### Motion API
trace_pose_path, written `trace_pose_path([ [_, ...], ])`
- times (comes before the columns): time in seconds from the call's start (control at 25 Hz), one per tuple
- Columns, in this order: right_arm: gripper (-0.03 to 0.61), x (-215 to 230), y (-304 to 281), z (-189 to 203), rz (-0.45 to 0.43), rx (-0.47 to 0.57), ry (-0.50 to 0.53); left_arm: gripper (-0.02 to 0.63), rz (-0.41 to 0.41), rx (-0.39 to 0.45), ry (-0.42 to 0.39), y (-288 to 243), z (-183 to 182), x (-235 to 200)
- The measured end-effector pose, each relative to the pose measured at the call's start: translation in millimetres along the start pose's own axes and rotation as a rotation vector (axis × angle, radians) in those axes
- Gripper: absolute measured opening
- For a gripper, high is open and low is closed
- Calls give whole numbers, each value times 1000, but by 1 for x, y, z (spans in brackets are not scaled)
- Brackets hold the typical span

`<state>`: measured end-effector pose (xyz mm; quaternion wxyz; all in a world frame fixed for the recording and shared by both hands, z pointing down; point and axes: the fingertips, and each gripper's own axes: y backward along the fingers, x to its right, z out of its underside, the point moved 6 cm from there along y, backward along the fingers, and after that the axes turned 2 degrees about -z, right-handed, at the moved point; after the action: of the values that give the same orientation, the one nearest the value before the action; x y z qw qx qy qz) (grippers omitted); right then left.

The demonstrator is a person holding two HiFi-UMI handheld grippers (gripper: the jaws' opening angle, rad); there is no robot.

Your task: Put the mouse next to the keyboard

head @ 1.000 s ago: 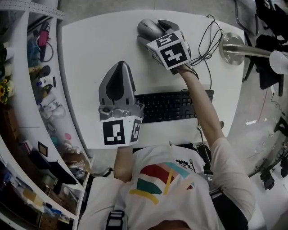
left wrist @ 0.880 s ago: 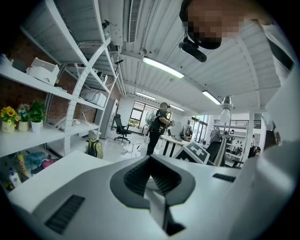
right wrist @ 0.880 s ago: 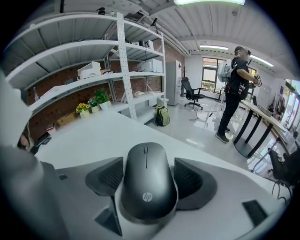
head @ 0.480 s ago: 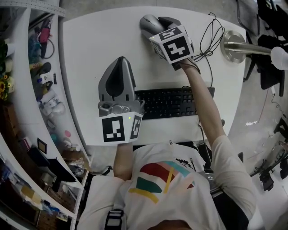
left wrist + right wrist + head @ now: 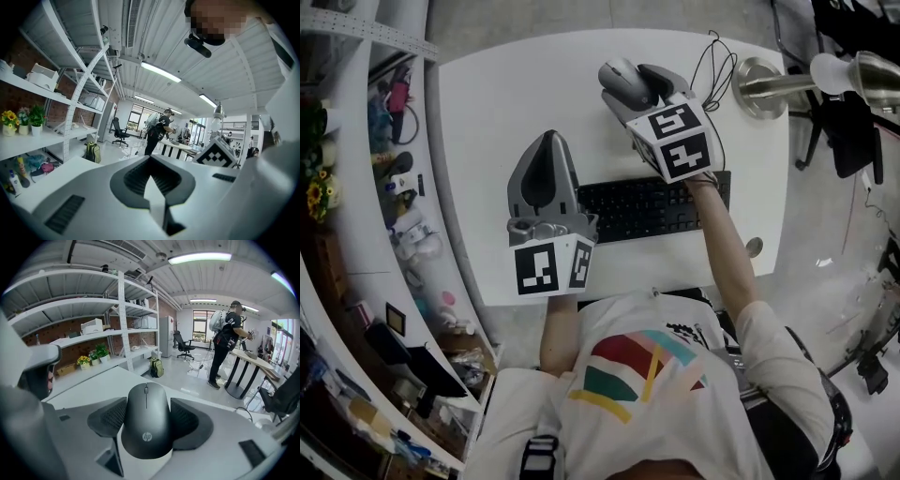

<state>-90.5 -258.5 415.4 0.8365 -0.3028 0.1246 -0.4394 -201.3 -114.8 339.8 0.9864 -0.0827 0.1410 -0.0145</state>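
A dark grey mouse (image 5: 621, 77) with a logo sits between the pads of my right gripper (image 5: 630, 84), over the far part of the white table (image 5: 516, 84). In the right gripper view the mouse (image 5: 145, 425) fills the gap, with both dark pads (image 5: 190, 420) against its sides. The black keyboard (image 5: 647, 208) lies at the near edge, below the right gripper's marker cube. My left gripper (image 5: 546, 141) hovers left of the keyboard, its jaws closed together with nothing in them. In the left gripper view this gripper (image 5: 152, 161) points at the room, with no object in reach.
A lamp base (image 5: 757, 80) and a looped black cable (image 5: 717, 66) lie at the table's far right. Cluttered shelves (image 5: 394, 169) run along the left. A person (image 5: 225, 341) stands far off at other desks.
My right gripper, with the mouse at its tips, has come a little nearer to the keyboard. The left gripper has stayed where it was.
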Motion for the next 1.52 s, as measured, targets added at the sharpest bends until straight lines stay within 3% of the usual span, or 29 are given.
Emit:
trace_pose_path([
  [0.44,305,-50,135,38,33,91,-167,43,100,-34,-38,46,3,41],
  [0.68,305,-79,153,75,-5,61,-197,43,126,-83,-23,62,32,50],
  [0.92,305,-80,159,87,-9,45,-211,43,149,-93,-25,60,37,58],
  [1.2,305,-33,188,113,117,80,-290,43,180,-109,-58,58,37,81],
  [1.36,305,3,206,147,231,41,-304,43,210,-131,-54,62,40,95],
  [1.52,305,30,226,187,328,5,-392,43,251,-184,-93,56,51,112],
])
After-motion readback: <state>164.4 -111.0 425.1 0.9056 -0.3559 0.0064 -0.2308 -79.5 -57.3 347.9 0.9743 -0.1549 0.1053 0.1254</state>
